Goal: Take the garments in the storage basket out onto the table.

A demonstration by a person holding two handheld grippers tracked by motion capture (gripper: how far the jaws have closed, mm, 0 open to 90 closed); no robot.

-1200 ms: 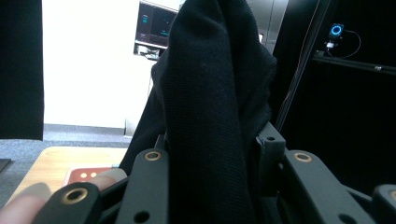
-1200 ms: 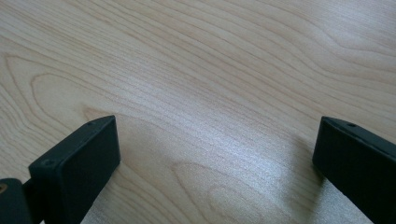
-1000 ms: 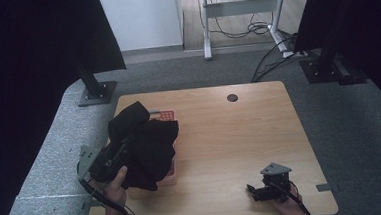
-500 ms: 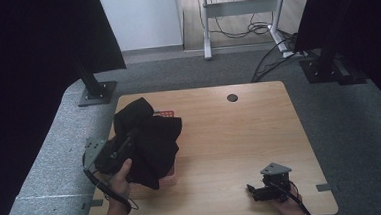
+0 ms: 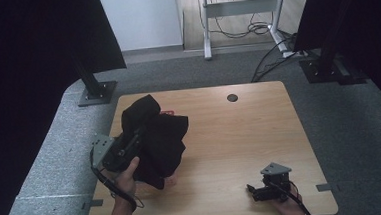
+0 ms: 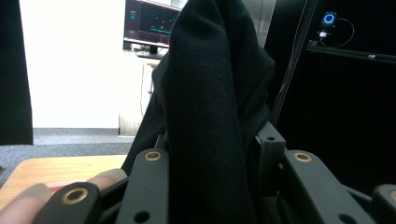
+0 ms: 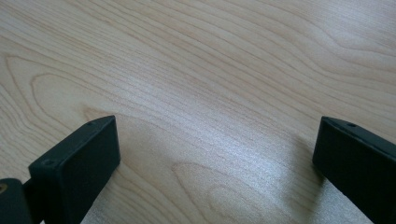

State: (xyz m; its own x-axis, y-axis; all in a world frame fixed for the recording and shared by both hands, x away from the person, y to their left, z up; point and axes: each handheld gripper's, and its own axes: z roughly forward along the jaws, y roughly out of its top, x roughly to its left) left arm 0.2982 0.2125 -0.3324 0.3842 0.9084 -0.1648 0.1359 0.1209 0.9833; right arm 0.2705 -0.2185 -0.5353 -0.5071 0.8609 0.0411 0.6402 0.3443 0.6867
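A black cloth (image 5: pixel 157 134) hangs bunched over the left half of the wooden table (image 5: pixel 240 134). My left gripper (image 5: pixel 130 141) is raised above the table's left side and shut on that cloth. In the left gripper view the black cloth (image 6: pixel 210 102) rises thick between the two jaws, and fingertips (image 6: pixel 28 198) show at the lower left. My right gripper (image 5: pixel 253 191) rests low by the table's front right edge. In the right gripper view its jaws stand wide apart over bare wood (image 7: pixel 210 93), with nothing between them.
A small red thing (image 5: pixel 167 113) peeks out from behind the cloth. A dark round hole (image 5: pixel 232 98) sits near the table's far edge. Black stands (image 5: pixel 95 91) flank the table on grey carpet, and a desk frame with cables (image 5: pixel 242 9) stands behind.
My left gripper has lifted and shifted right and away from the person, carrying the cloth higher. The right gripper has stayed in place.
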